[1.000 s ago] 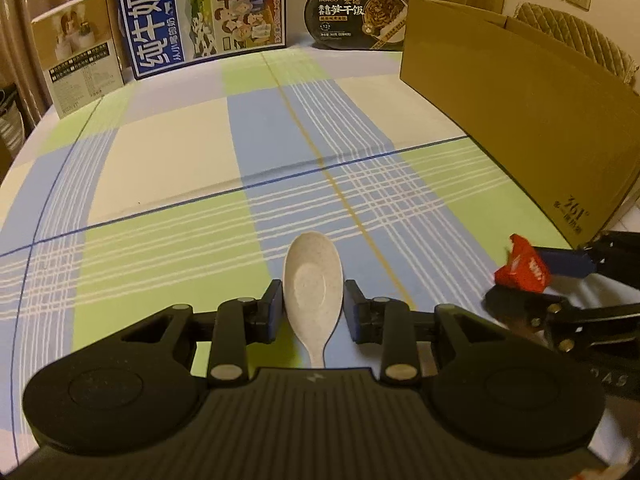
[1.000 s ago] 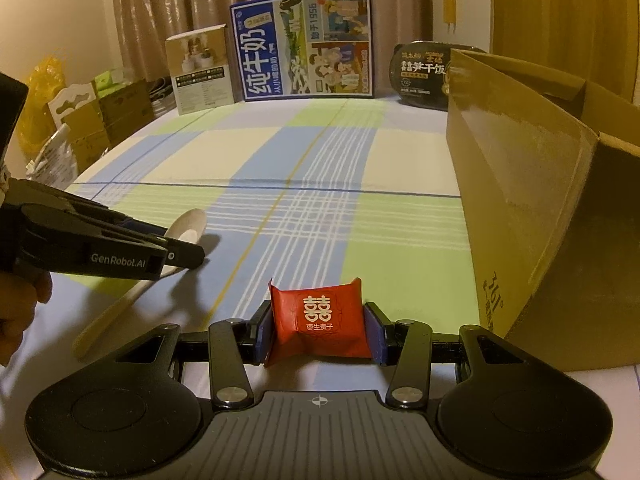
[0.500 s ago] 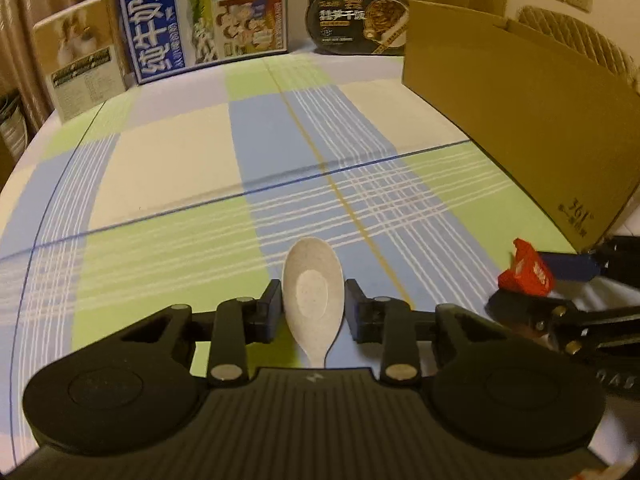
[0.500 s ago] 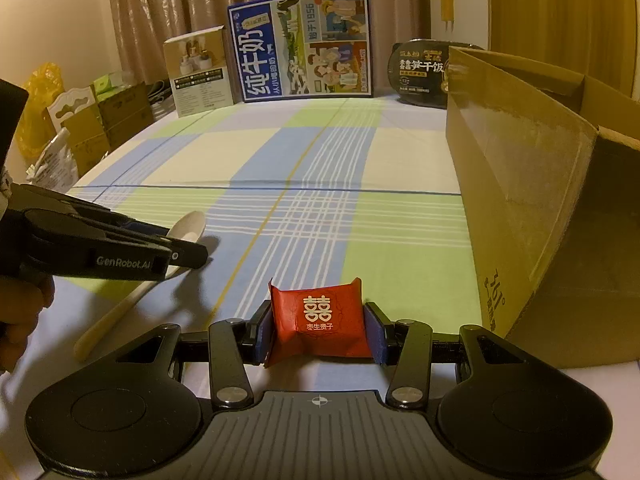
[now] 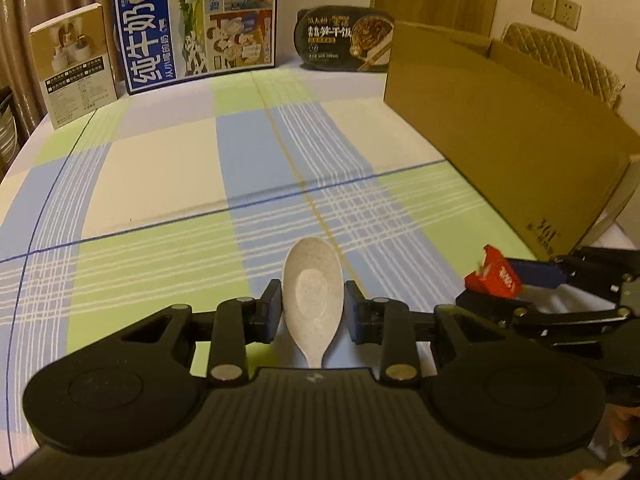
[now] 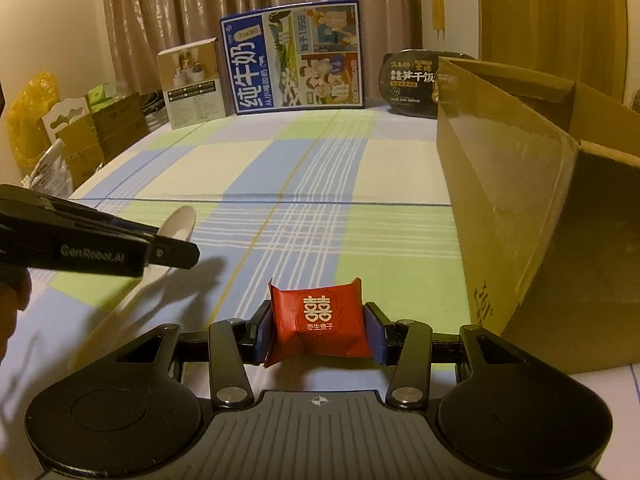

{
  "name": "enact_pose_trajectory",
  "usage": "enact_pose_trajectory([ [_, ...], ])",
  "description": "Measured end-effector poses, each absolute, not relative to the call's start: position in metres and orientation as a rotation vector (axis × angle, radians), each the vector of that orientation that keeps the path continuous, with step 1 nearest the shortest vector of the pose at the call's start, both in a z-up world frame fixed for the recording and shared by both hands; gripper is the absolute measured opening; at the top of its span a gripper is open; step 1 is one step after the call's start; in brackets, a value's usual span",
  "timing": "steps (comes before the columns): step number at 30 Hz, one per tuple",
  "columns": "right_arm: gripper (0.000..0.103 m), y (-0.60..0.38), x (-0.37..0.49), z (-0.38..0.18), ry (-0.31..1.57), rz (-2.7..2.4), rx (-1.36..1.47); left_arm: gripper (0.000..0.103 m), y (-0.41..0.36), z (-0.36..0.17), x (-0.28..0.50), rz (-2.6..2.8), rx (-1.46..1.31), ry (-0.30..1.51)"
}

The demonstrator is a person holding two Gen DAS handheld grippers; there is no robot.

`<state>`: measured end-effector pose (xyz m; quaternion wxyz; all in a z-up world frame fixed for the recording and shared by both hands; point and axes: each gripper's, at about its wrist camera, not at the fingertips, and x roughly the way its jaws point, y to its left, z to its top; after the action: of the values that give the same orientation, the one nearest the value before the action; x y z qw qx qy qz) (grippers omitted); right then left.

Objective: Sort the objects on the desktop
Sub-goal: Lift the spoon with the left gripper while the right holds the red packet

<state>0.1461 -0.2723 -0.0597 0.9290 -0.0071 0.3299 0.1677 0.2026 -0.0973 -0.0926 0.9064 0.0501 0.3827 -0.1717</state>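
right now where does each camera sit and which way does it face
Left wrist: on the left tongs, looking forward and down over the table; its own fingers grip the spoon, and the right tongs with the red packet show at right.
Right wrist: on the right tongs, facing the same way; its fingers grip the red packet, with the left tongs and a hand at left.
Shared: spoon, packet, cardboard box, milk carton, each other's tongs.

The left hand-held gripper [image 5: 312,306] is gripping a pale speckled spoon [image 5: 313,298] by its bowl above the plaid-covered counter [image 5: 160,184]. At right, the right hand-held gripper [image 5: 508,284] is holding a red packet [image 5: 494,278] beside a cardboard box [image 5: 500,128].
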Motion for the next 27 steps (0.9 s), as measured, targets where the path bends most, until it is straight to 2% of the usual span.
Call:
enact_pose_trajectory([
  [27, 0.044, -0.279, 0.116, -0.016, 0.616, 0.332, -0.055, 0.027, -0.093, -0.072, 0.167, -0.327, 0.038, 0.816],
])
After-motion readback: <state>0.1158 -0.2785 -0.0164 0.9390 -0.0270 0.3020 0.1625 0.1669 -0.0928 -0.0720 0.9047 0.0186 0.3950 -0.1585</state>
